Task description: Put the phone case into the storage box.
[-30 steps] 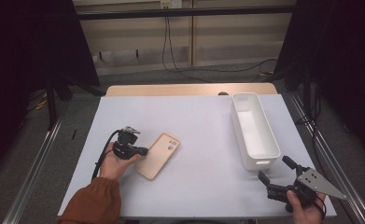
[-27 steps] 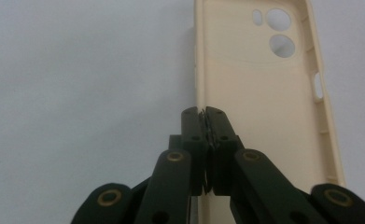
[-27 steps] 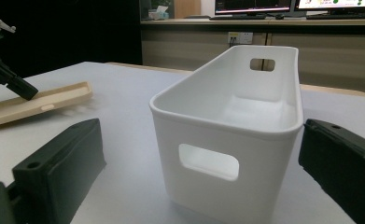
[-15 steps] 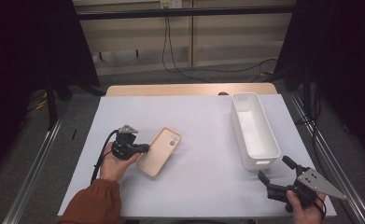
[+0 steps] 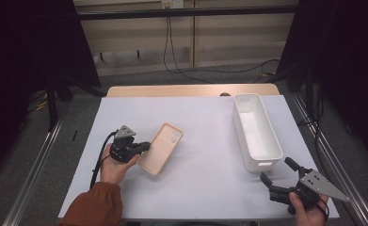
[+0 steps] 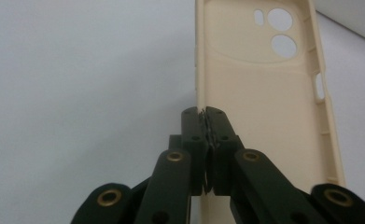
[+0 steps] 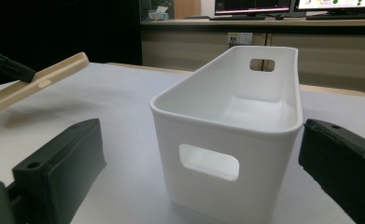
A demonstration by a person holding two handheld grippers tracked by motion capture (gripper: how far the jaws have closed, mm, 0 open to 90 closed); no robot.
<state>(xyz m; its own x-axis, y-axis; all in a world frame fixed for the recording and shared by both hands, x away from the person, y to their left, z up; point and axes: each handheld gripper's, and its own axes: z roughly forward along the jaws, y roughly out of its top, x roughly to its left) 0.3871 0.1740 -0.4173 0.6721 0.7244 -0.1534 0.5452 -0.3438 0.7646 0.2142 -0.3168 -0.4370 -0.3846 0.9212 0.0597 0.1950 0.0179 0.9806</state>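
Pinching the long edge of a cream-coloured plastic phone case (image 5: 161,148), the left gripper (image 5: 144,146) holds it over the left half of the white table (image 5: 205,188), its jaws clamped tight on the thin side wall. In the left gripper view the two black jaws meet on that wall, and the cream-coloured plastic phone case (image 6: 264,93) stretches away from them with its hollow inner side showing and its round camera cut-outs at the far end. In the right gripper view the case (image 7: 35,84) is tilted, its far end raised above the tabletop, with a soft shadow on the table beneath it. The left hand (image 5: 115,165), in a rust-brown sleeve (image 5: 94,207), carries the gripper from below.

At the table's right side stands a white rectangular plastic bin (image 5: 257,132) with handle cut-outs in its short ends, upright and well apart from the case. The right gripper (image 5: 278,179) rests near the table's front right corner, just in front of the bin's near end, its jaws spread wide with nothing between the pads. In the right gripper view these jaws frame the bin (image 7: 236,121).
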